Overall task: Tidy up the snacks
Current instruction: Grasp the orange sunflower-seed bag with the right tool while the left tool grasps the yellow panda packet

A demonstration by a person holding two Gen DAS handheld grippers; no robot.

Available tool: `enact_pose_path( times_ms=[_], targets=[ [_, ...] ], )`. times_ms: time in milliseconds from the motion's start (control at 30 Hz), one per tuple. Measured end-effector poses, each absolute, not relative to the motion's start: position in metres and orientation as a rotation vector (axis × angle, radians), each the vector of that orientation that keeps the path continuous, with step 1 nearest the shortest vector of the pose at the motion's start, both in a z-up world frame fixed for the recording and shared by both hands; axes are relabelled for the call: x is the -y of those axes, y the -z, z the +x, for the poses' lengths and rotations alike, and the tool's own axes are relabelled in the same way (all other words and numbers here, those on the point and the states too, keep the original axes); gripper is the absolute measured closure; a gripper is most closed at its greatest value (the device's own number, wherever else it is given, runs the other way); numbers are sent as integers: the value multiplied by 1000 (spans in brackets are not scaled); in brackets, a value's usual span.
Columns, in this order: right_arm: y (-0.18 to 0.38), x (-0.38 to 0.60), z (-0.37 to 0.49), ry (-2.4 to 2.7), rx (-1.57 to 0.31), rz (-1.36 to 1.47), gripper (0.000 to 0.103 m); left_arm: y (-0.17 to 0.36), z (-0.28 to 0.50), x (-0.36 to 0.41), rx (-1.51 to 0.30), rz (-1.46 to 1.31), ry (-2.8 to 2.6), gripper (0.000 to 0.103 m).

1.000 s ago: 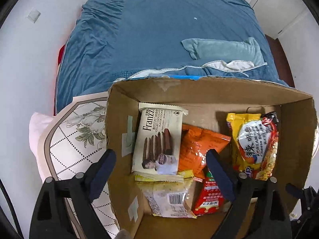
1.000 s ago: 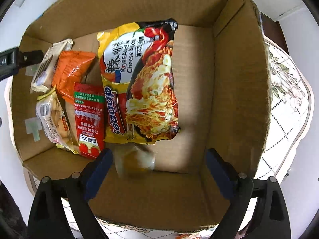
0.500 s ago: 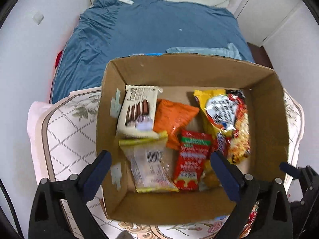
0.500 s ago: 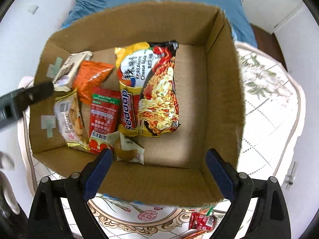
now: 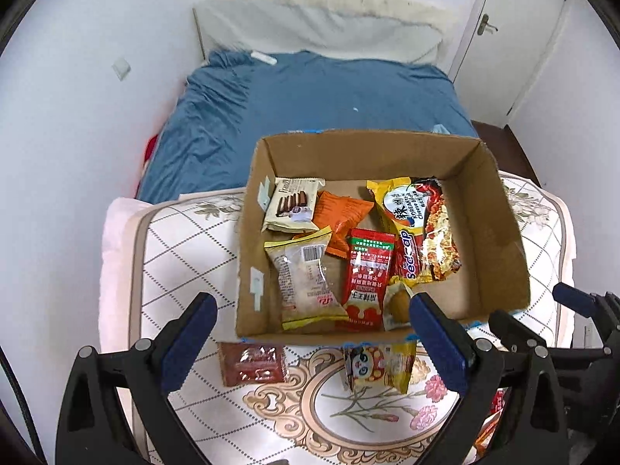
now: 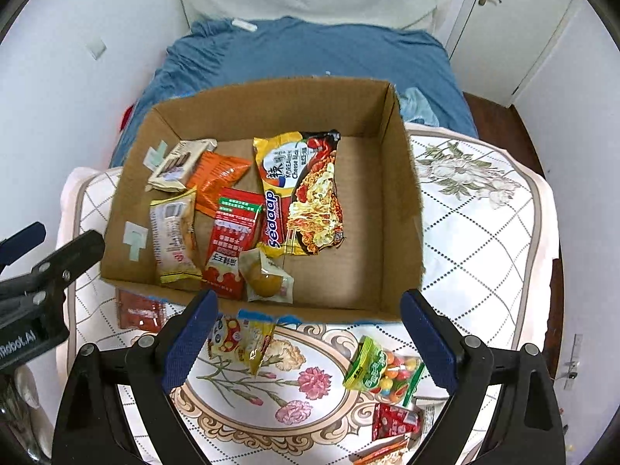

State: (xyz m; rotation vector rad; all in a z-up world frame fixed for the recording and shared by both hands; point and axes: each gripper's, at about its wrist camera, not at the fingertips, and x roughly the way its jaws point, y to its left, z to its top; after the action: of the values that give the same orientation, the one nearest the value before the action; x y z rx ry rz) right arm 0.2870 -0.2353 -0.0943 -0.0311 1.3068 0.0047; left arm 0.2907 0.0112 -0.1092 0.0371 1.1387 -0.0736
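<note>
An open cardboard box (image 5: 503, 232) (image 6: 403, 213) holds a yellow noodle pack (image 5: 422, 224) (image 6: 306, 190), a red packet (image 5: 366, 271), an orange packet (image 5: 341, 217), a wafer pack (image 5: 292, 209), a clear bread pack (image 5: 306, 279) and a small wrapped round cake (image 6: 265, 275). My left gripper (image 5: 312, 306) hangs open above the box's near wall, holding nothing. My right gripper (image 6: 308, 302) is open and empty too, above the same wall further right. Loose snacks lie in front of the box: a dark red packet (image 5: 252, 362), a panda packet (image 6: 240, 337), a green candy bag (image 6: 383, 368) and a small red packet (image 6: 395, 418).
The box stands on a table under a floral cloth (image 6: 484, 232). Behind it is a bed with a blue cover (image 5: 310, 108) and a white pillow (image 5: 317, 27). White walls close in on the left, and a door (image 5: 515, 38) is at the back right.
Both grippers have risen and drawn back from inside the box to above its near edge. The wrapped cake, blurred under the right gripper before, now lies still in the box.
</note>
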Motion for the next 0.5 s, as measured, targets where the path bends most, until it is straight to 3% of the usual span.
enact_pose_path(
  times_ms=[500],
  targets=[
    [48, 229, 214, -12, -1226, 48, 6, 66, 221, -17, -1024, 46, 99, 2]
  ],
)
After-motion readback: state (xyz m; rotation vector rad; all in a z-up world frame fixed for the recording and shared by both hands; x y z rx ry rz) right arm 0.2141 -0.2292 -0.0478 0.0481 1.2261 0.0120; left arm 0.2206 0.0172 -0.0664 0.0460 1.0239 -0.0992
